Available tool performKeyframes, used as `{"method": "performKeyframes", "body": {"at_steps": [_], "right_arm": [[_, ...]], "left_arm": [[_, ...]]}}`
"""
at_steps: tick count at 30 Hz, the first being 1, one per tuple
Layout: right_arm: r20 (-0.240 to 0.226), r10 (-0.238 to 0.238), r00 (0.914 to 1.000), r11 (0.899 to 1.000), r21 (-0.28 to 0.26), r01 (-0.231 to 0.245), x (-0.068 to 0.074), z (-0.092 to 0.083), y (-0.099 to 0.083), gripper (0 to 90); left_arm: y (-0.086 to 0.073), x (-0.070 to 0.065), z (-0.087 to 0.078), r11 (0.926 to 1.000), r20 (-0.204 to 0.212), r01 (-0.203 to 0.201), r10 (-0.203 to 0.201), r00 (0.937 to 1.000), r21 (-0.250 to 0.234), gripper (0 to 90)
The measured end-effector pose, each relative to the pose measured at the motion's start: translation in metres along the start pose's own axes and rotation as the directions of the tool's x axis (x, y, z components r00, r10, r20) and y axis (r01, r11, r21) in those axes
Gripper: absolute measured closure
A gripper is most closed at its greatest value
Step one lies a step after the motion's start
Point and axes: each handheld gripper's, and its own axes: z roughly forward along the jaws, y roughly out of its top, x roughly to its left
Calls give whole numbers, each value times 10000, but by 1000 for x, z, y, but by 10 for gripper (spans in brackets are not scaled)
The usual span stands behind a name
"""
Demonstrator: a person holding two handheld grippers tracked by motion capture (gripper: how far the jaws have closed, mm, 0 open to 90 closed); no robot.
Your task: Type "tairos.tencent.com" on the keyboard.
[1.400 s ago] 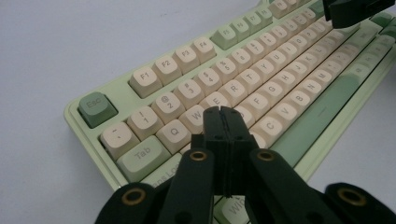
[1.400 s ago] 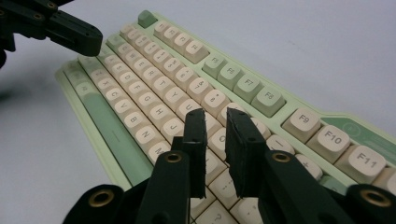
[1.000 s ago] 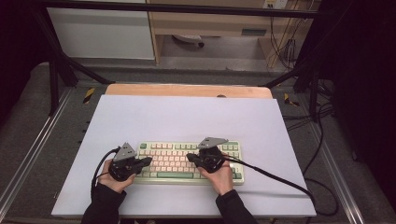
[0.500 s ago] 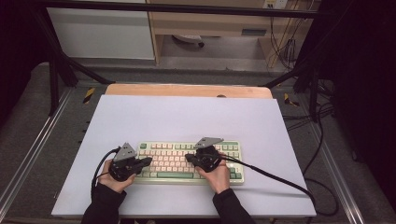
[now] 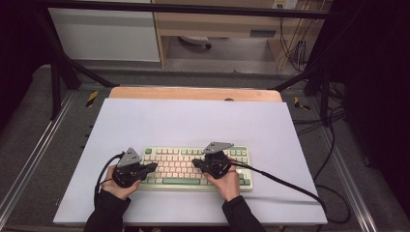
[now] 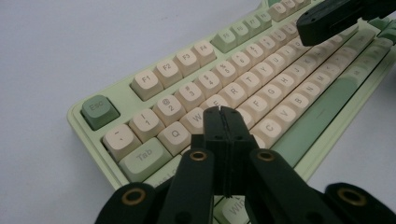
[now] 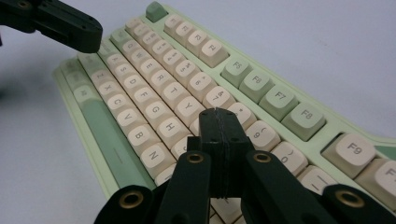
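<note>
hovering both tools over the keyboard (image 5: 196, 166) at the near middle of the surface (image 5: 193, 121), we seem to be typing. left gripper (image 6: 223, 112) and right gripper (image 7: 218, 113) are closed on nothing; next likely calls for a straight press onto one key.
</note>
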Motion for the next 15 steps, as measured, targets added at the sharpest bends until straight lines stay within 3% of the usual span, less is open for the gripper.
{"method": "performKeyframes", "body": {"at_steps": [15], "right_arm": [[62, -75, 10000, 9999, -79, 76, -6, -29, -3, 900]], "left_arm": [[4, -5, 0, 9999, 11, -51, 51, 10000, -87, 900]]}}
